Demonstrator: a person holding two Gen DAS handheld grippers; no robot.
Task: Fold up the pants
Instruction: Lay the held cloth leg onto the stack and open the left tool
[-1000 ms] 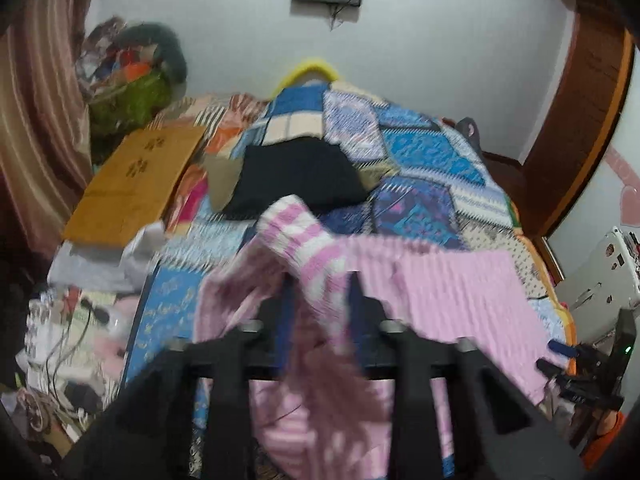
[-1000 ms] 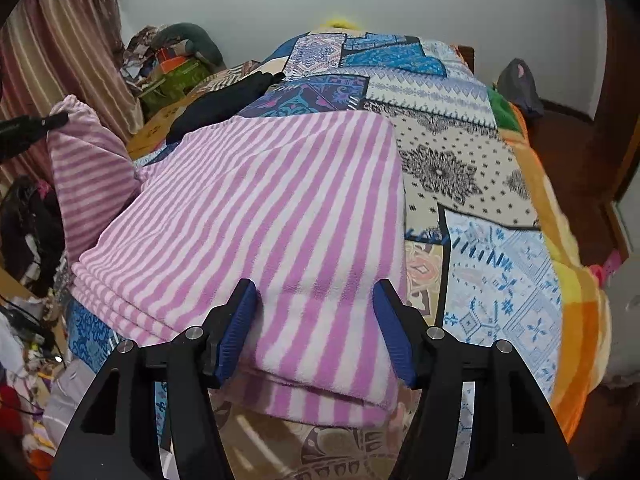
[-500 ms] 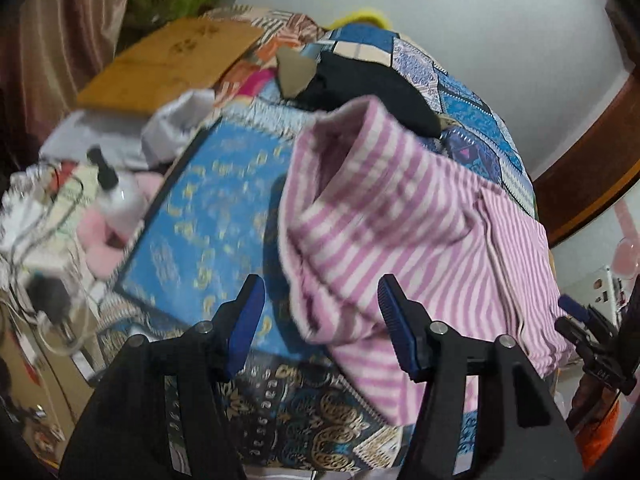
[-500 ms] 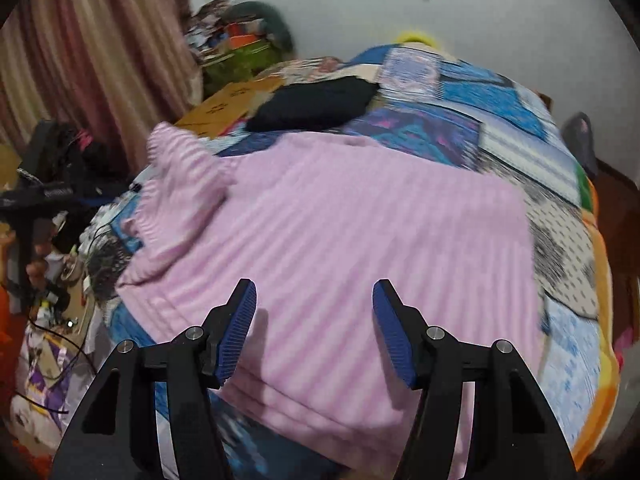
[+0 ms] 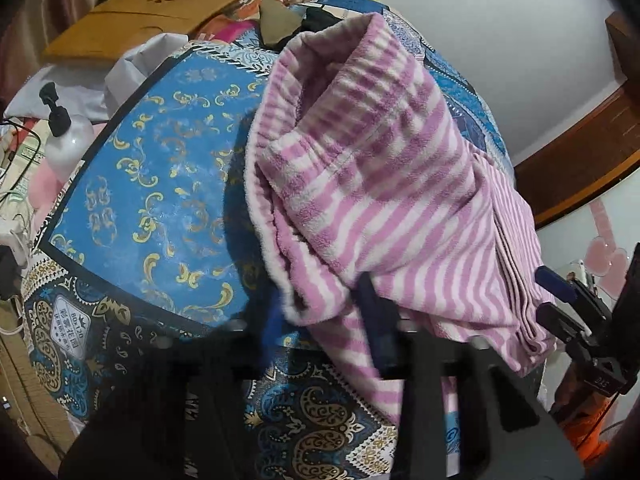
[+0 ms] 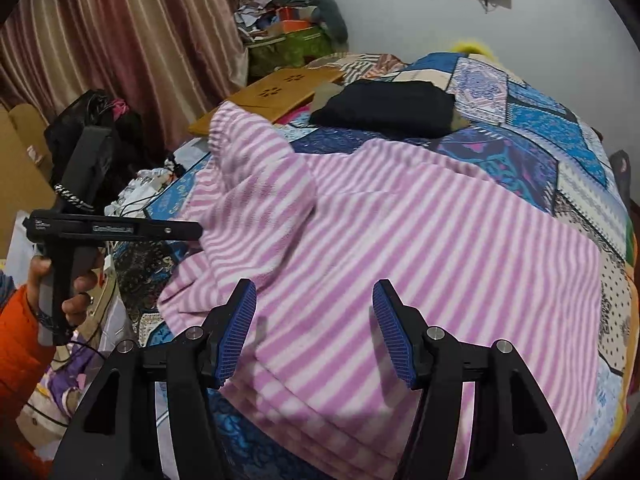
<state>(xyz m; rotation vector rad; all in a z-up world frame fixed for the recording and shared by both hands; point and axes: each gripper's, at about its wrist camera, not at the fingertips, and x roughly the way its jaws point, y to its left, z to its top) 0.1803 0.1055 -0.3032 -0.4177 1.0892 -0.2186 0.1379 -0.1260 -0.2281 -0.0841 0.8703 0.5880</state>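
Pink-and-white striped fleece pants lie folded on the patchwork bedspread. One thick end bunches up at the left side of the pile. My left gripper is blurred and its jaws are closing, pinching the lower edge of that bunched end between the pads. A hand in an orange sleeve holds that gripper at the left of the right wrist view. My right gripper hangs open over the near part of the flat pants, nothing between its blue pads. It shows at the right edge of the left wrist view.
A folded dark garment lies further up the bed, beside a wooden lap tray. A pump bottle, cables and clutter fill the floor left of the bed. Curtains hang behind.
The left gripper let the lifted pants end drop, came down to the bed's near edge and is closing on the bunched fabric. The right gripper slid sideways across the pants, still open.
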